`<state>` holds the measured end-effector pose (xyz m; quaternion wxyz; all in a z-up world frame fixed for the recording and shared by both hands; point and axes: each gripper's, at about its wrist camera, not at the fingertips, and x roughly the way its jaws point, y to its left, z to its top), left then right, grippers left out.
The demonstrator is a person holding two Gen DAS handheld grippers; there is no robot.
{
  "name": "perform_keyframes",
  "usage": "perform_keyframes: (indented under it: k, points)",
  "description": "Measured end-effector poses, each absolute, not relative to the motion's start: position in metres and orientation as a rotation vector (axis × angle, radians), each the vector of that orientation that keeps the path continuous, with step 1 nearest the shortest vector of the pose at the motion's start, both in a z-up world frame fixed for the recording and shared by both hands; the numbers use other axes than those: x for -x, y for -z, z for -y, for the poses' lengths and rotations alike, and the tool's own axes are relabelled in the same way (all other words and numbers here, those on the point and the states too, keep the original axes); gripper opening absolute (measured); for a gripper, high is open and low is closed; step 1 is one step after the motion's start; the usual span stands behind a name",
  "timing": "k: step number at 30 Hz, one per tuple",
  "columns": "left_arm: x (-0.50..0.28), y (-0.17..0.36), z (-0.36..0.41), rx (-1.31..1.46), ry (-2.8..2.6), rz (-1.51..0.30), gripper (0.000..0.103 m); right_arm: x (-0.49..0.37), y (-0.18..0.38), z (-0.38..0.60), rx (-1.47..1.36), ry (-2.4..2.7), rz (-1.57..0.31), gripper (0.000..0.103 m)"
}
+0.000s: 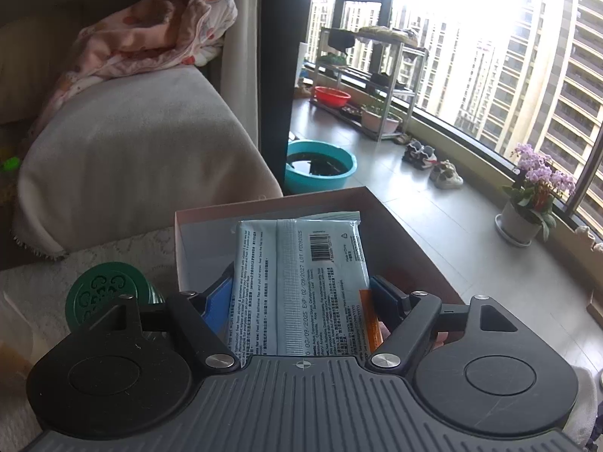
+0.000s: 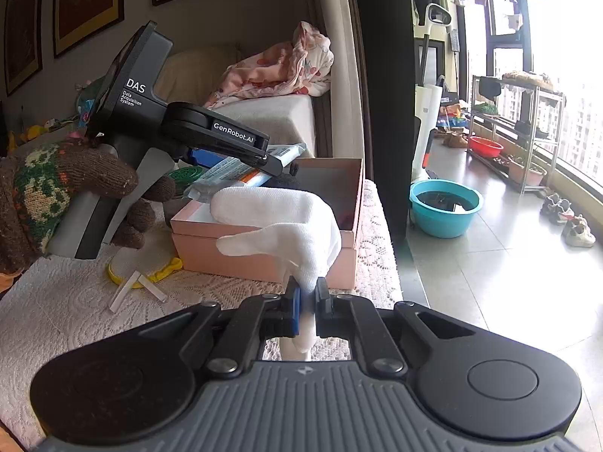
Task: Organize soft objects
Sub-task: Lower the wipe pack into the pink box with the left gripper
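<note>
Wet-wipes pack (image 1: 301, 275) clamped across width in left gripper (image 1: 301, 293) over pink box (image 2: 264, 260): light, squashy, slick film. White glove (image 2: 286, 222) pinched at cuff by right gripper (image 2: 307, 297): limp, droops.

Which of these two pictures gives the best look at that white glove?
The right wrist view: the white glove fills its middle, pinched at one end by the right hand-held gripper and draped toward the pink box. The left wrist view shows none of it, only a wipes packet.

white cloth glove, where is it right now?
The white cloth glove hangs pinched in the right tool, draped over the near rim of the open pink cardboard box in the right wrist view.
</note>
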<state>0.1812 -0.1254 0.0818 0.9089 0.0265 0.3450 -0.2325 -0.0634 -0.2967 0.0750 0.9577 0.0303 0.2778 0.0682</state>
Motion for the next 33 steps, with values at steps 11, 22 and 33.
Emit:
perform_keyframes:
  k: [11, 22, 33]
  points:
    - [-0.181, -0.074, 0.127, -0.061, 0.495, -0.757, 0.081, 0.063, -0.075, 0.296, -0.064, -0.142, -0.573, 0.007]
    - [-0.194, -0.069, 0.108, 0.055, 0.496, -0.839, 0.082, 0.044, -0.097, 0.299, -0.068, -0.131, -0.513, 0.007]
    - [-0.199, -0.074, 0.104, 0.028, 0.493, -0.742, 0.079, -0.068, -0.161, 0.300, -0.090, -0.155, -0.437, 0.007]
